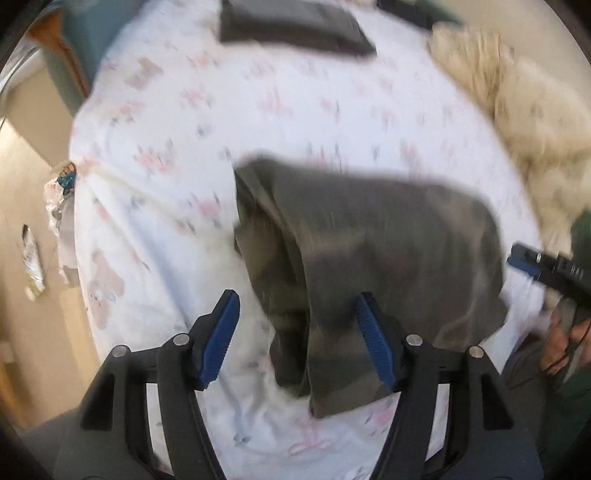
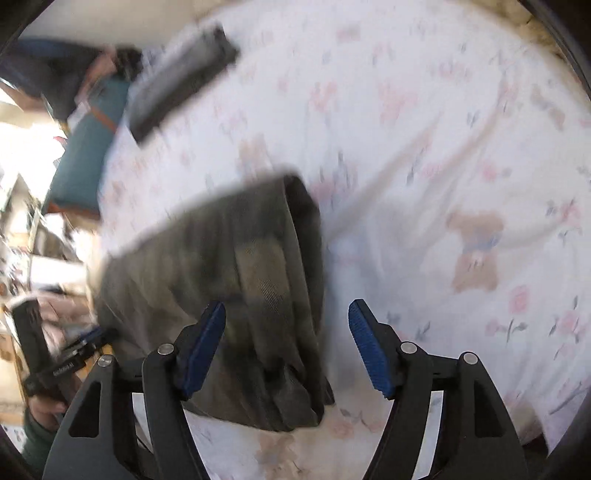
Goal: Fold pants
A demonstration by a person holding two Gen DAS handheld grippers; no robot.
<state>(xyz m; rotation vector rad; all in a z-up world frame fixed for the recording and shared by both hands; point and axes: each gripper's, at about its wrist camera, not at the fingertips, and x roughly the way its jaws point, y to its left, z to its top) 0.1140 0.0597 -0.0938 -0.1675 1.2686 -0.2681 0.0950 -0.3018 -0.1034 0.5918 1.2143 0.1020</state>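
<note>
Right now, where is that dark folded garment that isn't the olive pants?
The dark folded garment lies at the far end of the bed sheet, beyond the olive pants; in the right wrist view it sits at the upper left.

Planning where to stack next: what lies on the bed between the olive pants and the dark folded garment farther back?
Only bare printed sheet separates the olive pants from the dark folded garment, shown in both wrist views.
</note>
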